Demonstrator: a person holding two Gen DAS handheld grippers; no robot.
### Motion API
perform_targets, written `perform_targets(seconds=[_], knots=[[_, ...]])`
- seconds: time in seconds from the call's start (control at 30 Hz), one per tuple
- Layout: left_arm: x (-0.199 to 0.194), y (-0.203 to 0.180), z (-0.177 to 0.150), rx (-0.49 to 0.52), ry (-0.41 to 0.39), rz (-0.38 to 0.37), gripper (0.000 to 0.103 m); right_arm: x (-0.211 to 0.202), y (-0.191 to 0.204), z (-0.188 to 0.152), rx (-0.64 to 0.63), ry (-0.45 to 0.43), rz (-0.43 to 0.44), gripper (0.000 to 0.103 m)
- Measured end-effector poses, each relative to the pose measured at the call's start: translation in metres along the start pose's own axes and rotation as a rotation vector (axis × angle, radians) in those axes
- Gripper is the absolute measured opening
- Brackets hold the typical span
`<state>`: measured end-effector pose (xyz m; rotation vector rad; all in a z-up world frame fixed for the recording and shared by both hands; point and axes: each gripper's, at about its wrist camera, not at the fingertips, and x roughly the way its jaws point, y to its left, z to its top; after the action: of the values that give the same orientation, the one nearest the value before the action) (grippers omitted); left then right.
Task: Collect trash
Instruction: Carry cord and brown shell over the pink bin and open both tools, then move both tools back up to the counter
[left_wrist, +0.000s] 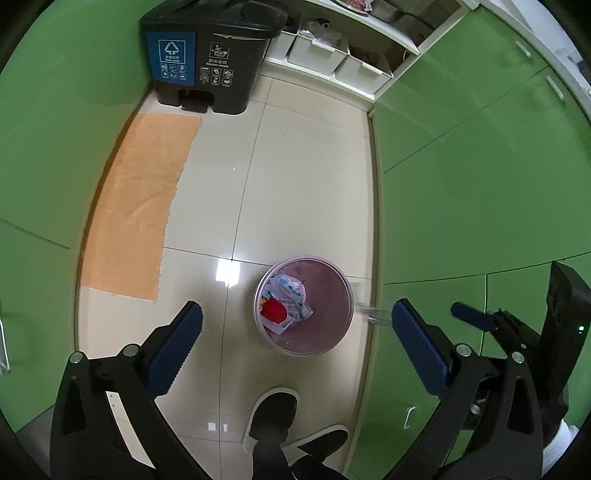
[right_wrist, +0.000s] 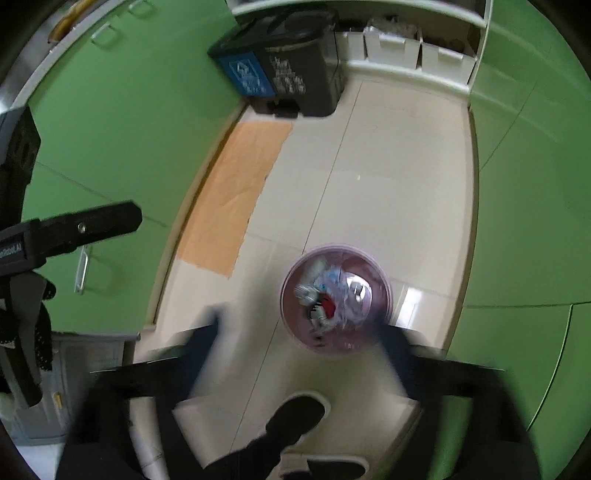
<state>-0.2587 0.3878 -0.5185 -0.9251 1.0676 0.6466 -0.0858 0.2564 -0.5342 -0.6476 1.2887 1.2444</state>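
Observation:
A small pink waste basket (left_wrist: 334, 317) stands on the tiled floor, with crumpled paper and wrappers (left_wrist: 291, 295) and a red item (left_wrist: 274, 311) inside. It also shows in the right wrist view (right_wrist: 365, 325), blurred. My left gripper (left_wrist: 297, 328) is open and empty, high above the basket. My right gripper (right_wrist: 299, 328) is open and empty too, blurred, above the basket; it also shows in the left wrist view (left_wrist: 476, 317) at the right. A black two-part pedal bin (left_wrist: 210, 55) with blue and grey labels stands at the far end of the floor, lid shut.
Green cabinets line both sides (left_wrist: 480, 184). An orange mat (left_wrist: 140, 206) lies on the left floor. White storage boxes (left_wrist: 317, 51) sit on a low shelf at the back. The person's slippered feet (left_wrist: 273, 417) stand just below the basket.

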Motion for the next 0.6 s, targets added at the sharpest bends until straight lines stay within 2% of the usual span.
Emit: perform_targets(seconds=[0.07, 0.3, 0.43, 0.6], knots=[[-0.001, 0.0, -0.001, -0.003, 0.002, -0.005, 0.1, 0.001, 0.0, 0.001, 0.003, 0.018, -0.016, 0.096], [-0.023, -0.018, -0.002, 0.031, 0.01, -0.018, 0.1, -0.031, 0.004, 0.002, 0.028, 0.014, -0.047, 0.096], [-0.055, -0.039, 0.003, 0.063, 0.002, -0.023, 0.1, -0.071, 0.003, 0.003, 0.075, -0.01, -0.06, 0.096], [-0.121, -0.082, 0.012, 0.13, -0.024, -0.045, 0.1, -0.152, 0.007, 0.003, 0.133, -0.067, -0.09, 0.097]])
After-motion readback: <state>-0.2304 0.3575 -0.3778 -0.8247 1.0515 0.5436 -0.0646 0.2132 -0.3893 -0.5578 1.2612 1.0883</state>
